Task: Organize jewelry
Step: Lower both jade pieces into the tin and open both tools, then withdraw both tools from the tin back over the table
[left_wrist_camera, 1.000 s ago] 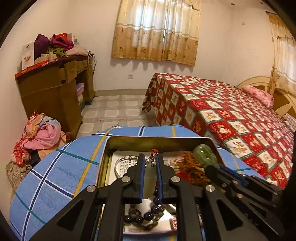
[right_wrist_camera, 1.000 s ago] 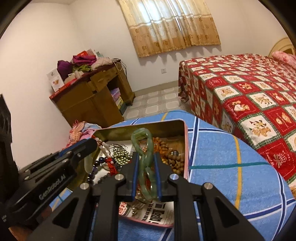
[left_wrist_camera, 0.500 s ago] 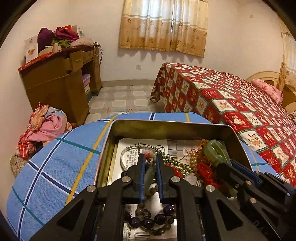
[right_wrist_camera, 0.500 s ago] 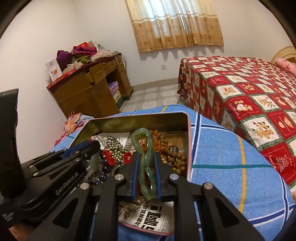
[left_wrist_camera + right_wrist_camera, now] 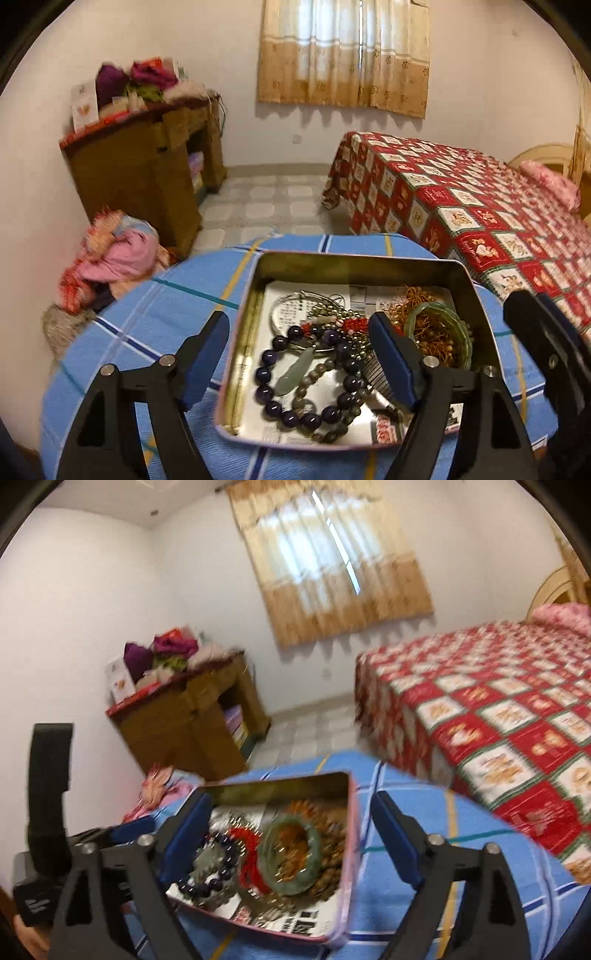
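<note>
A metal tin (image 5: 354,264) lined with newspaper sits on the blue checked cloth (image 5: 147,325). In it lie a pale jade pendant (image 5: 295,373) inside a purple bead bracelet (image 5: 273,406), a green jade bangle (image 5: 461,328) on brown beads, red beads and a silver bangle. My left gripper (image 5: 299,354) is open and empty above the tin. My right gripper (image 5: 291,827) is open and empty above the tin (image 5: 349,812), over the green bangle (image 5: 314,860). The right view is blurred.
A wooden desk (image 5: 140,173) piled with clothes stands by the left wall. A clothes heap (image 5: 110,254) lies on the floor below it. A bed with a red patterned cover (image 5: 480,214) fills the right. The right gripper's fingers (image 5: 535,332) show at the tin's right.
Both grippers opened. The left let go of the jade pendant and the right let go of the green bangle; both now lie in the tin. Both grippers have drawn back.
</note>
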